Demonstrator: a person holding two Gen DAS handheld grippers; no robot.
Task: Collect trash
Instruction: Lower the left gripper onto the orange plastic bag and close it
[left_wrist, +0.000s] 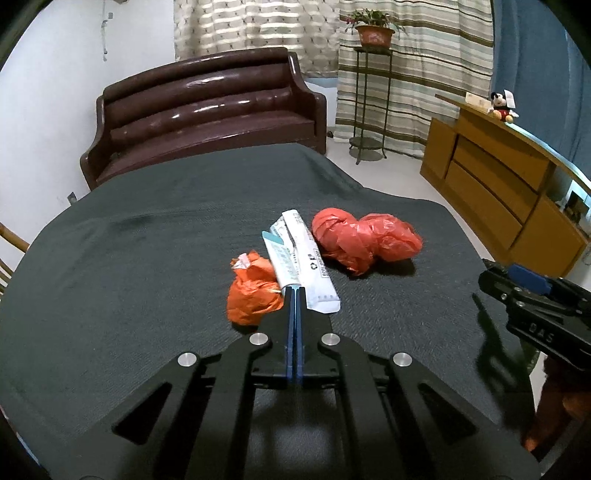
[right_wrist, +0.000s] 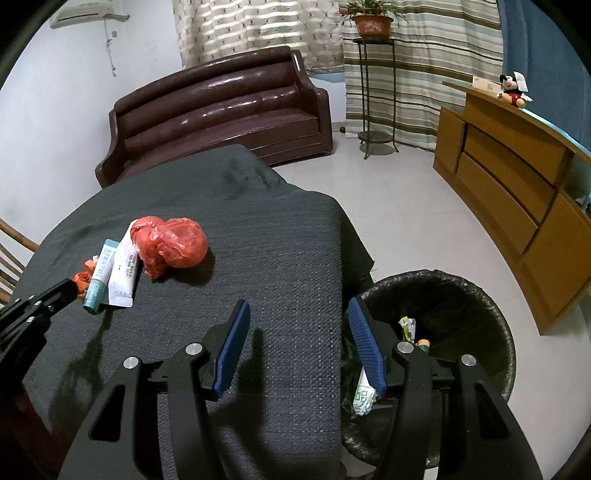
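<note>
On the dark-clothed table (left_wrist: 147, 258) lies a small pile: a crumpled orange wrapper (left_wrist: 251, 295), a teal-and-white tube (left_wrist: 282, 258), a white packet (left_wrist: 317, 273) and a red plastic bag (left_wrist: 365, 240). My left gripper (left_wrist: 295, 291) is shut, its tips at the tube's near end and against the orange wrapper's edge. Whether anything is pinched between the pads cannot be told. The right wrist view shows that tip (right_wrist: 74, 288) touching the orange wrapper (right_wrist: 83, 275), beside the tube (right_wrist: 101, 269). My right gripper (right_wrist: 299, 306) hangs open and empty over the table's right edge, beside a black-lined bin (right_wrist: 461, 295).
The bin holds a few pieces of trash (right_wrist: 364, 398). Beyond the table stands a brown sofa (left_wrist: 207, 110), with a plant stand (left_wrist: 369, 103) and a wooden cabinet (left_wrist: 498, 184) to the right. A chair edge (left_wrist: 11, 243) shows at far left.
</note>
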